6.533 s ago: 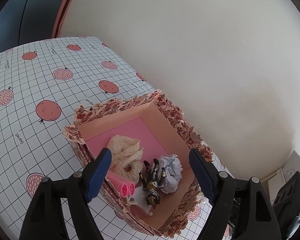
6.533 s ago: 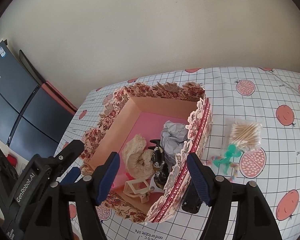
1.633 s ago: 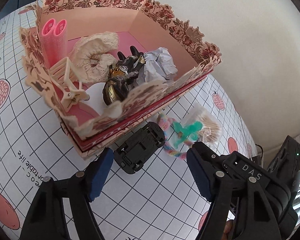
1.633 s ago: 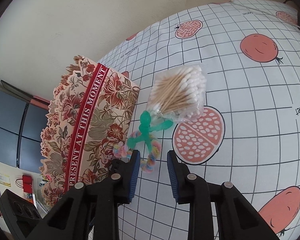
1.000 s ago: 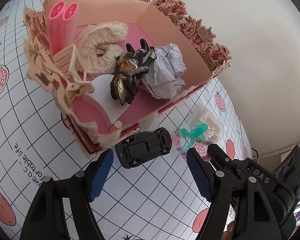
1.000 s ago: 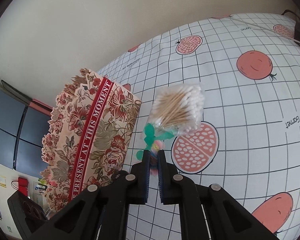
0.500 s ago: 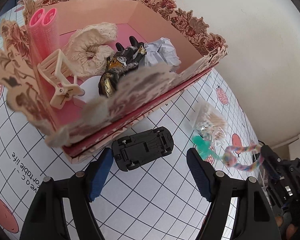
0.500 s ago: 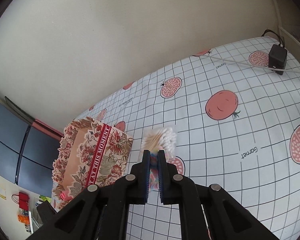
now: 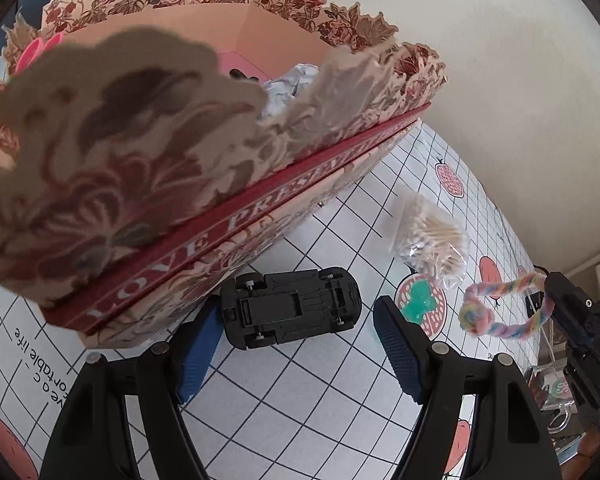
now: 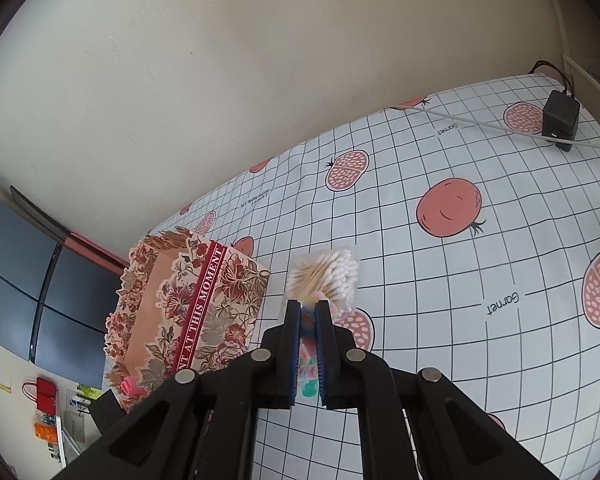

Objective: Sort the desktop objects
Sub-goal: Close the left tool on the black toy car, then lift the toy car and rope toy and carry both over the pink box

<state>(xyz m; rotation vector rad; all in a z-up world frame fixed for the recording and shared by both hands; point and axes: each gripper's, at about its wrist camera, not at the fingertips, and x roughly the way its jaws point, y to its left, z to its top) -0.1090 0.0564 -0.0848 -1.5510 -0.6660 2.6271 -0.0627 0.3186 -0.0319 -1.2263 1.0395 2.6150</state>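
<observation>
Reading visible print first, then margins.
Box lettering: "LOVE" and "PRES…" in white on the red band of the floral box [image 9: 204,184]; "AT THIS MOMENT" on the same band from the right wrist view [image 10: 196,304].
Cloth print: "Garnet" beside pomegranates on the gridded tablecloth [image 10: 500,304].
Left gripper [image 9: 296,344]: jaws apart, empty, hovering over the toy car [image 9: 290,306].
Toy car: black, upside down, touching the box's near wall.
Right gripper [image 10: 308,320]: clamped on the pastel rope loop [image 9: 500,308], raised off the cloth.
Cotton swabs [image 9: 432,240]: bagged, on the cloth near the box corner.
Green piece [image 9: 420,300]: on the cloth just beside the swabs.
Far edge: black adapter [image 10: 560,114] with cable near the wall.
Open room: bare cloth right of the swabs.
</observation>
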